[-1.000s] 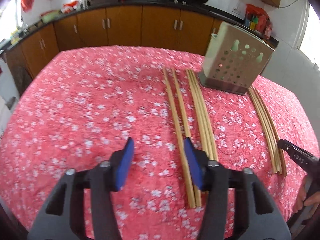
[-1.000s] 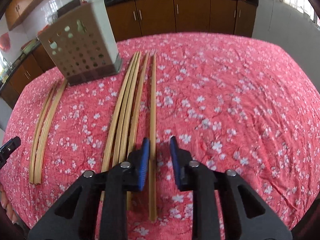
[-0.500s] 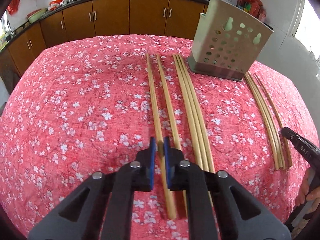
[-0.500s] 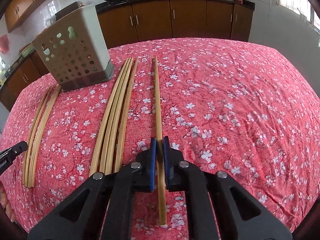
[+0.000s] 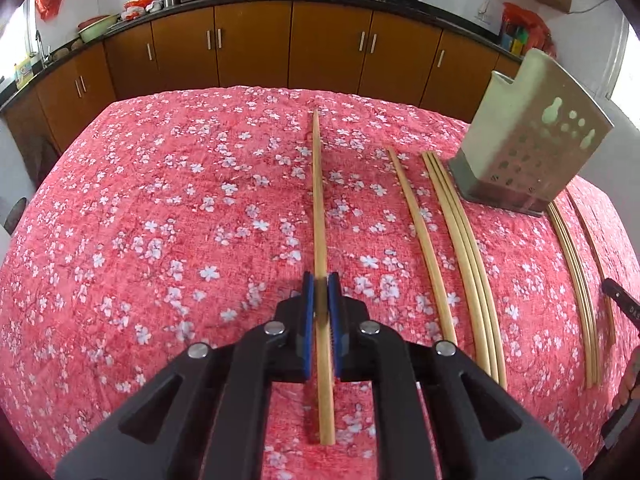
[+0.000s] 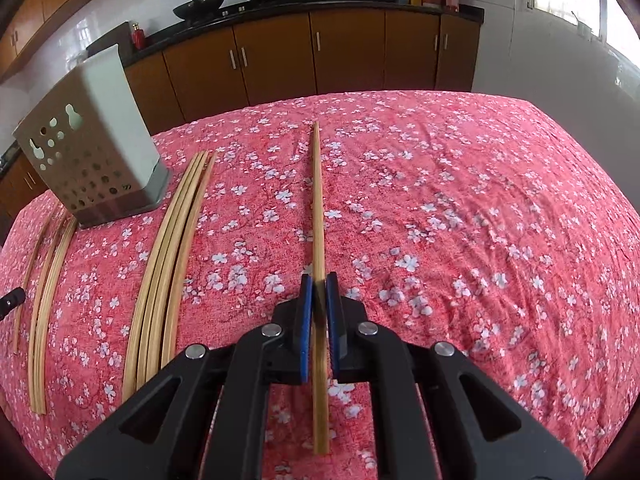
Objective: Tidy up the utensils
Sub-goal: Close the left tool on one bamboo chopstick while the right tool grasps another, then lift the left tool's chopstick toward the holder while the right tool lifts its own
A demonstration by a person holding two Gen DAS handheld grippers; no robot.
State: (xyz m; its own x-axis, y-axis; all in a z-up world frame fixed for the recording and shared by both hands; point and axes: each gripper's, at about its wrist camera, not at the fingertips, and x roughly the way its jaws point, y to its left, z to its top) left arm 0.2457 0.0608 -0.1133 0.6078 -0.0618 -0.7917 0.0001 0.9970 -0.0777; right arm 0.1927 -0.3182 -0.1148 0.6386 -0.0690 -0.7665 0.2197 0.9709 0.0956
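Note:
My left gripper (image 5: 321, 285) is shut on a long bamboo chopstick (image 5: 318, 200) that runs away from me over the red flowered cloth. Right of it lie a single chopstick (image 5: 420, 236) and a bundle of three (image 5: 464, 248), then the perforated metal utensil holder (image 5: 532, 148). My right gripper (image 6: 319, 285) is likewise shut on another chopstick (image 6: 317, 200). To its left lie a bundle of several chopsticks (image 6: 168, 256), the holder (image 6: 92, 148) and a further bundle (image 6: 48, 292).
A table with red flowered cloth (image 5: 160, 220) fills both views. Brown kitchen cabinets (image 5: 256, 48) with woks on the counter stand behind it. More chopsticks (image 5: 576, 280) lie right of the holder. A hand and the other gripper's tip (image 5: 624, 304) show at the right edge.
Both grippers closed on a chopstick each. The left one then carried its chopstick to the left, away from the others; the right one carried its chopstick to the right of its bundle.

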